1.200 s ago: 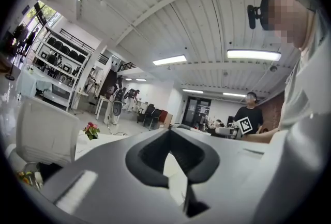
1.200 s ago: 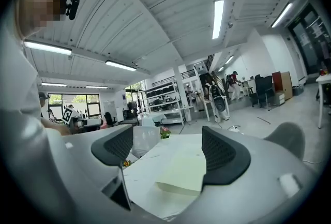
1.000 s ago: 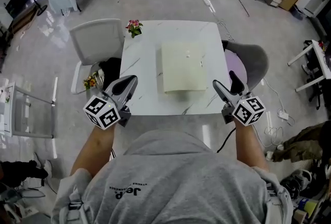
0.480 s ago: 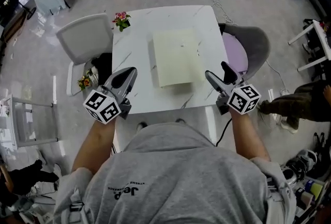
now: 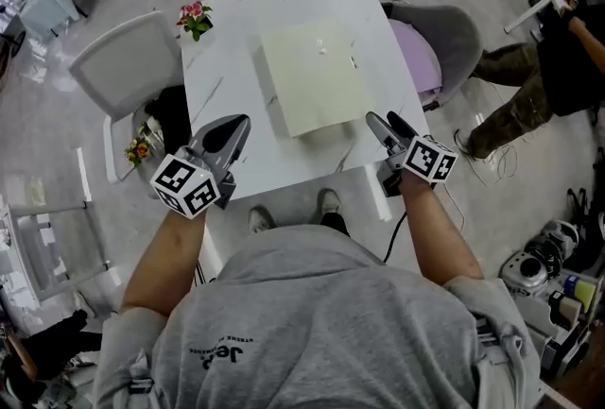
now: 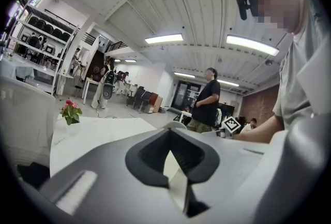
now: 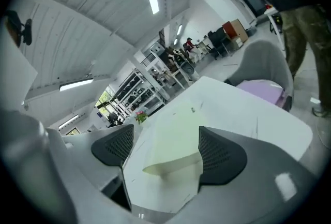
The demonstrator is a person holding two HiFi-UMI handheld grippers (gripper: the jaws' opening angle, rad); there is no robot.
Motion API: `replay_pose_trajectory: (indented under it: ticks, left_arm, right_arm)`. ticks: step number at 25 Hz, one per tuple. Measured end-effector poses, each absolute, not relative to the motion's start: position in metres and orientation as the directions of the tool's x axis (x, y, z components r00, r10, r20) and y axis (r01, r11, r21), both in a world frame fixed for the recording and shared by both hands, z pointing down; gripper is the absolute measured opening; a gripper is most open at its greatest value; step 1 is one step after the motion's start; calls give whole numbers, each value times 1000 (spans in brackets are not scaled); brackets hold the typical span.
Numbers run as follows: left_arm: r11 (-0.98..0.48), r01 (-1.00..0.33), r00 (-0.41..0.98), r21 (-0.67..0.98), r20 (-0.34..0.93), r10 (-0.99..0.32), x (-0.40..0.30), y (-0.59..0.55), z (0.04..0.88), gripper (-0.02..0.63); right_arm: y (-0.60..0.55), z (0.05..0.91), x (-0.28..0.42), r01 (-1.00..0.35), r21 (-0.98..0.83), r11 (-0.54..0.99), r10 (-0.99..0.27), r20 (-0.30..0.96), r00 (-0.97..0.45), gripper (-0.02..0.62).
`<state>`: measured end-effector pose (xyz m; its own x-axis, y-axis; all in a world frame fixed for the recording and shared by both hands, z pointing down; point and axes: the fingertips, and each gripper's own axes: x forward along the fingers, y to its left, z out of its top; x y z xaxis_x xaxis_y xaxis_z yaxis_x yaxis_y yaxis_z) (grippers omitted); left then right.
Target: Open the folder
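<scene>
Since a second ago the table has slid up and to the left in the head view, and a bystander in a dark top and camouflage trousers (image 5: 534, 58) has come into frame at the upper right. The left gripper (image 5: 238, 122) hovers over the table's near left corner, its dark pads drawn together at the tips with only a thin wedge of light below and nothing between them, as the left gripper view (image 6: 169, 134) shows. The right gripper (image 5: 382, 120) hangs at the near right edge with its jaws spread wide. Between them, in the right gripper view (image 7: 165, 151), the pale yellow-green folder (image 7: 173, 137) shows farther off, untouched.

The folder (image 5: 312, 76) lies on the white marble-patterned table (image 5: 219, 110) with its cover down, ahead of both grippers and nearer the right one, apart from each. A small pot of pink flowers (image 5: 193, 18) stands at the far left corner of the table. A white chair (image 5: 121, 69) sits at the table's left side, and a grey chair (image 5: 456, 23) with a purple cushion (image 5: 424, 60) at its right. The wearer's shoes (image 5: 327, 205) show below the table's near edge.
</scene>
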<state>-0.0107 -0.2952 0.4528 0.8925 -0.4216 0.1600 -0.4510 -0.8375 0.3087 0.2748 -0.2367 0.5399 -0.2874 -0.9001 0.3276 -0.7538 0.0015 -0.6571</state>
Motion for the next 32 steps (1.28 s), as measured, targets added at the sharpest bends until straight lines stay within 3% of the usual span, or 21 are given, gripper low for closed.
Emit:
replay_pose_trajectory:
  ticks: [8, 14, 18, 22, 32]
  left_arm:
    - [-868, -397, 914, 298, 212, -345, 21, -297, 494, 54]
    - [-869, -373, 922, 324, 238, -307, 38, -286, 517, 54]
    - [-866, -377, 919, 330, 250, -305, 36, -284, 523, 54]
    - [-859, -388, 914, 333, 256, -314, 31, -285, 526, 54]
    - [-856, -397, 911, 331, 251, -326, 25, -291, 524, 54]
  right_arm:
    - [-246, 608, 276, -625, -767, -148, -873, 398, -281, 379]
    - [-253, 632, 284, -545, -810, -216, -868, 414, -272, 255]
    - [-257, 641, 285, -484, -843, -237, -868, 407, -285, 209]
    - [-257, 648, 293, -484, -827, -287, -862, 443, -247, 61]
    - [-262, 614, 293, -553, -809, -200, -899, 376, -225, 6]
